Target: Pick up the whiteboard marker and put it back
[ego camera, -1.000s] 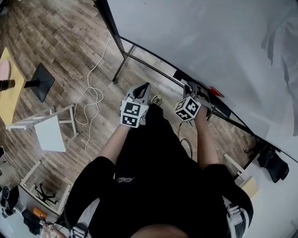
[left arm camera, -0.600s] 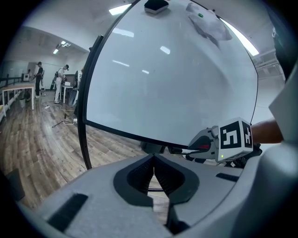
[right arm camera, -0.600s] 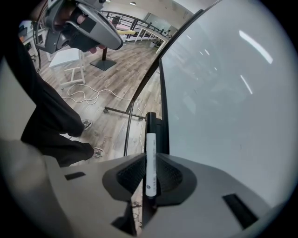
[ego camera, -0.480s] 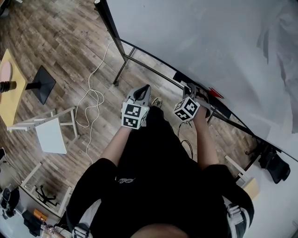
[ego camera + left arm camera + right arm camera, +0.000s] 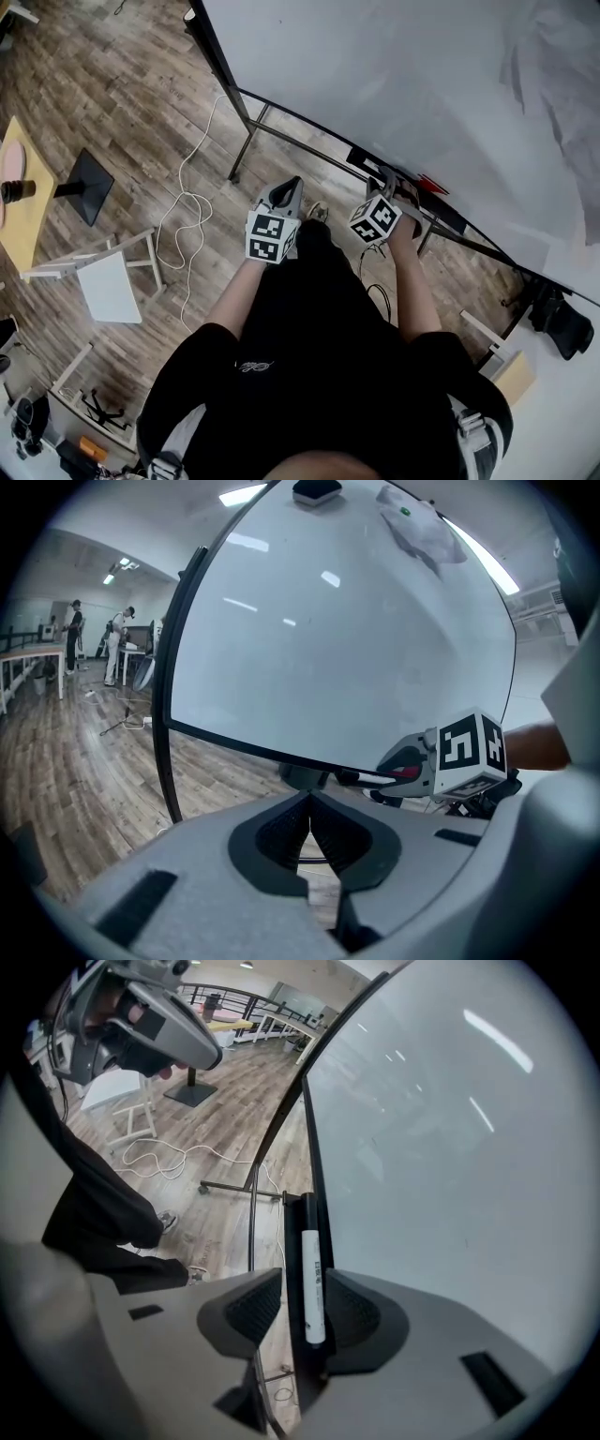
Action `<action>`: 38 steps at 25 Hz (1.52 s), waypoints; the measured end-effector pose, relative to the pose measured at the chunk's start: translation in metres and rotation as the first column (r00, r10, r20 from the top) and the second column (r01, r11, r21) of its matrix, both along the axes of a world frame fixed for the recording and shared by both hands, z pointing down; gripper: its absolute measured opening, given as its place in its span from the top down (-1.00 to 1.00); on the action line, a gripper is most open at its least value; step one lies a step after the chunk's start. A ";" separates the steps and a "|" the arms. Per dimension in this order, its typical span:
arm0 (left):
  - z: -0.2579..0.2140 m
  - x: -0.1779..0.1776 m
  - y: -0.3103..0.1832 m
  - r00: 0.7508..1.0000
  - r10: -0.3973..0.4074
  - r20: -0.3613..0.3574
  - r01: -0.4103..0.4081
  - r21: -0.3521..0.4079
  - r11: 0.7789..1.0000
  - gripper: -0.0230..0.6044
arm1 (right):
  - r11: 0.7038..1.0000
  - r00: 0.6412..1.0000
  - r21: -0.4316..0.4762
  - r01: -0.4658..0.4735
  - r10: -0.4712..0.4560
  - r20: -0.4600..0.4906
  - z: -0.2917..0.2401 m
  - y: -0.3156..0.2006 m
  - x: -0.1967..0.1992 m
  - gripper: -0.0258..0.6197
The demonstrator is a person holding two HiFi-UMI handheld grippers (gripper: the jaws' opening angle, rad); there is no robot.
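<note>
A white whiteboard marker (image 5: 311, 1283) with a black cap lies along the black tray (image 5: 292, 1241) at the whiteboard's (image 5: 394, 84) lower edge. My right gripper (image 5: 305, 1309) points down over it. Its jaws have just been opening and now stand open, with the marker between them and a gap beside the left pad. In the head view the right gripper (image 5: 386, 187) is at the tray and the left gripper (image 5: 291, 185) hangs beside it, away from the board. The left gripper (image 5: 309, 832) is shut with nothing in it.
The whiteboard's black frame and legs (image 5: 246, 141) rise from a wooden floor. A white cable (image 5: 183, 216) snakes over the floor at the left, near a white stool (image 5: 108, 281), a black stand base (image 5: 84, 183) and a yellow table (image 5: 23, 202). People (image 5: 117, 639) stand far off.
Both grippers keep their places by the tray. Only the head view has shifted a little.
</note>
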State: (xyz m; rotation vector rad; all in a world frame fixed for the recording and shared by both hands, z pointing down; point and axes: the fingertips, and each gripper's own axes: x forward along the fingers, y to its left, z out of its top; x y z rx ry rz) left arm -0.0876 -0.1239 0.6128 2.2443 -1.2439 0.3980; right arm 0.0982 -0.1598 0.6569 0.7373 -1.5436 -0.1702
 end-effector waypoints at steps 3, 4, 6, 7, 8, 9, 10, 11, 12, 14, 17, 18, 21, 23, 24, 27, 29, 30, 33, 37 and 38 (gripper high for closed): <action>-0.005 0.000 0.000 1.000 0.023 -0.008 -0.023 0.009 1.000 0.90 | 0.998 0.997 0.028 -0.054 0.052 0.052 -0.013 0.004 -0.002 0.49; -0.009 0.001 0.000 0.999 0.033 -0.012 -0.032 0.014 0.999 0.90 | 0.996 0.995 0.045 -0.074 0.070 0.073 -0.019 0.005 -0.003 0.49; -0.017 0.005 -0.001 0.998 0.057 -0.024 -0.056 0.030 0.998 0.90 | 0.989 0.984 0.079 -0.127 0.115 0.138 -0.032 0.009 -0.005 0.49; -0.022 0.008 -0.002 0.997 0.071 -0.030 -0.070 0.040 0.997 0.90 | 0.983 0.972 0.091 -0.163 0.144 0.186 -0.038 0.012 -0.006 0.49; -0.027 0.011 -0.002 0.995 0.088 -0.036 -0.086 0.052 0.995 0.90 | 0.974 0.955 0.100 -0.204 0.176 0.239 -0.045 0.015 -0.008 0.49; -0.032 0.014 -0.002 0.993 0.105 -0.043 -0.103 0.063 0.993 0.90 | 0.963 0.933 0.107 -0.249 0.209 0.293 -0.051 0.018 -0.010 0.49; -0.038 0.017 -0.002 0.991 0.124 -0.051 -0.120 0.075 0.990 0.90 | 0.949 0.909 0.114 -0.294 0.240 0.341 -0.058 0.021 -0.012 0.49; -0.042 0.020 -0.001 0.988 0.143 -0.058 -0.137 0.086 0.987 0.90 | 0.934 0.884 0.123 -0.335 0.267 0.384 -0.064 0.025 -0.014 0.49; -0.046 0.022 0.000 0.985 0.161 -0.064 -0.154 0.098 0.983 0.90 | 0.918 0.859 0.136 -0.374 0.287 0.424 -0.071 0.030 -0.015 0.49; -0.053 0.026 0.004 0.979 0.193 -0.068 -0.184 0.120 0.976 0.90 | 0.875 0.799 0.172 -0.452 0.311 0.515 -0.087 0.038 -0.019 0.52; -0.062 0.027 0.011 0.973 0.217 -0.079 -0.205 0.140 0.969 0.90 | 0.783 0.669 0.212 -0.584 0.317 0.672 -0.114 0.055 -0.024 0.64; -0.065 0.028 0.013 0.972 0.221 -0.085 -0.207 0.144 0.968 0.90 | 0.754 0.630 0.220 -0.619 0.309 0.713 -0.122 0.062 -0.025 0.70; -0.079 0.033 0.019 0.967 0.237 -0.093 -0.219 0.175 0.960 0.90 | 0.709 0.559 0.229 -0.666 0.272 0.783 -0.143 0.077 -0.029 0.79; -0.090 0.040 0.024 0.963 0.251 -0.096 -0.229 0.199 0.953 0.90 | 0.712 0.546 0.228 -0.664 0.254 0.799 -0.151 0.085 -0.031 0.82; -0.095 0.045 0.027 0.961 0.258 -0.096 -0.234 0.209 0.949 0.90 | 0.711 0.544 0.230 -0.664 0.249 0.801 -0.155 0.089 -0.029 0.82; -0.108 0.064 0.038 0.959 0.270 -0.083 -0.243 0.240 0.940 0.90 | 0.697 0.532 0.242 -0.675 0.232 0.815 -0.168 0.100 -0.018 0.84; -0.117 0.073 0.043 0.961 0.267 -0.071 -0.240 0.265 0.934 0.90 | 0.692 0.518 0.251 -0.677 0.205 0.830 -0.178 0.107 -0.012 0.87; -0.122 0.078 0.046 0.962 0.266 -0.067 -0.238 0.279 0.930 0.90 | 0.693 0.512 0.254 -0.675 0.192 0.837 -0.182 0.111 -0.009 0.88; -0.136 0.092 0.059 0.965 0.253 -0.062 -0.224 0.304 0.926 0.90 | 0.685 0.497 0.259 -0.681 0.172 0.850 -0.194 0.129 0.005 0.90; -0.150 0.103 0.085 0.973 0.226 -0.040 -0.201 0.329 0.923 0.91 | 0.686 0.477 0.263 -0.678 0.139 0.868 -0.204 0.156 0.018 0.91; -0.155 0.108 0.094 0.974 0.222 -0.036 -0.197 0.338 0.920 0.90 | 0.689 0.472 0.265 -0.675 0.128 0.872 -0.207 0.163 0.021 0.91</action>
